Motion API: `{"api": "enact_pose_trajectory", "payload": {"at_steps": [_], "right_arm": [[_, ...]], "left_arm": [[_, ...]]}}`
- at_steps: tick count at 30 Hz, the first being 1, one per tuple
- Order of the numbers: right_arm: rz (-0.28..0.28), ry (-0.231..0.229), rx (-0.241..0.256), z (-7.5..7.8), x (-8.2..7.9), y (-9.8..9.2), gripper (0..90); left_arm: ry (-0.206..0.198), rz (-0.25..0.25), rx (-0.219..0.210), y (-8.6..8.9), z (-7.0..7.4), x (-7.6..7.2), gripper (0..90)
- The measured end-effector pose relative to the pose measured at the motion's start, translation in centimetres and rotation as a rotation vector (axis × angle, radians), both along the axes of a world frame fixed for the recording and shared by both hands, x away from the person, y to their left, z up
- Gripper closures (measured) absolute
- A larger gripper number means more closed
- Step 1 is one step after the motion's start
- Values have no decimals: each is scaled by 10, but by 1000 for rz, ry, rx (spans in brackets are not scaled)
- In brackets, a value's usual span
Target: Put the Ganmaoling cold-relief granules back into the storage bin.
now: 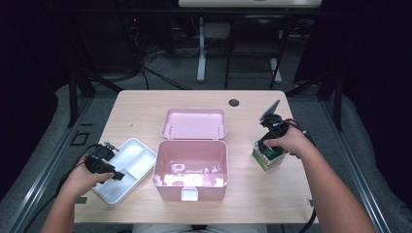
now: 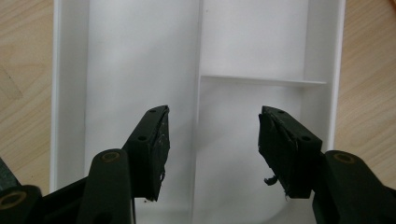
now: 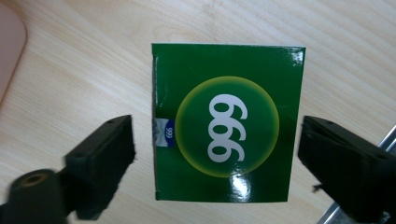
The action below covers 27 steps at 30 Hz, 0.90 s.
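A pink box [image 1: 191, 170] stands open at the table's middle, its lid [image 1: 195, 123] laid back flat. Left of it lies a white divided tray [image 1: 127, 165]. My left gripper [image 1: 119, 173] hovers over the tray [image 2: 140, 56], jaws open astride its centre divider with nothing between them [image 2: 212, 149]. On the right stands a small green carton [image 1: 267, 156] with "999" on its top face [image 3: 229, 123]. My right gripper [image 1: 268, 144] points straight down over it, open, one jaw at each side of the carton [image 3: 215, 154] without touching it.
A round cable hole [image 1: 234, 102] sits near the table's far edge. Desk legs, dark frames and cables stand on the floor beyond the table. A metal rail [image 3: 359, 186] runs along the table's right edge close to the carton.
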State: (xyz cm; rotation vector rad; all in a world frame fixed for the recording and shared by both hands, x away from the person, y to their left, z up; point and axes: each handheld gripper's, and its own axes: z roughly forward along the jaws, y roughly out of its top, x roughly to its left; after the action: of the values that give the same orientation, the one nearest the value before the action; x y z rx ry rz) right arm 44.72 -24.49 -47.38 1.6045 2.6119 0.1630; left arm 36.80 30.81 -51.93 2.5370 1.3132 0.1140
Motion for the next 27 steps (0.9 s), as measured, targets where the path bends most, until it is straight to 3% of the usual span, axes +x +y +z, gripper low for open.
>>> {"api": "enact_pose_trajectory", "payload": {"at_steps": [3, 8, 13, 27], "right_arm": [[9, 29, -4, -5, 3, -1, 126], [10, 22, -10, -6, 6, -2, 140], [3, 57, 10, -12, 9, -7, 118], [-11, 86, 29, -18, 14, -8, 144]], "left_arm": [[2, 8, -1, 1, 0, 0, 425], [5, 16, -8, 2, 0, -1, 419], [8, 14, -9, 2, 0, -1, 419], [8, 22, -13, 5, 2, -1, 413]]}}
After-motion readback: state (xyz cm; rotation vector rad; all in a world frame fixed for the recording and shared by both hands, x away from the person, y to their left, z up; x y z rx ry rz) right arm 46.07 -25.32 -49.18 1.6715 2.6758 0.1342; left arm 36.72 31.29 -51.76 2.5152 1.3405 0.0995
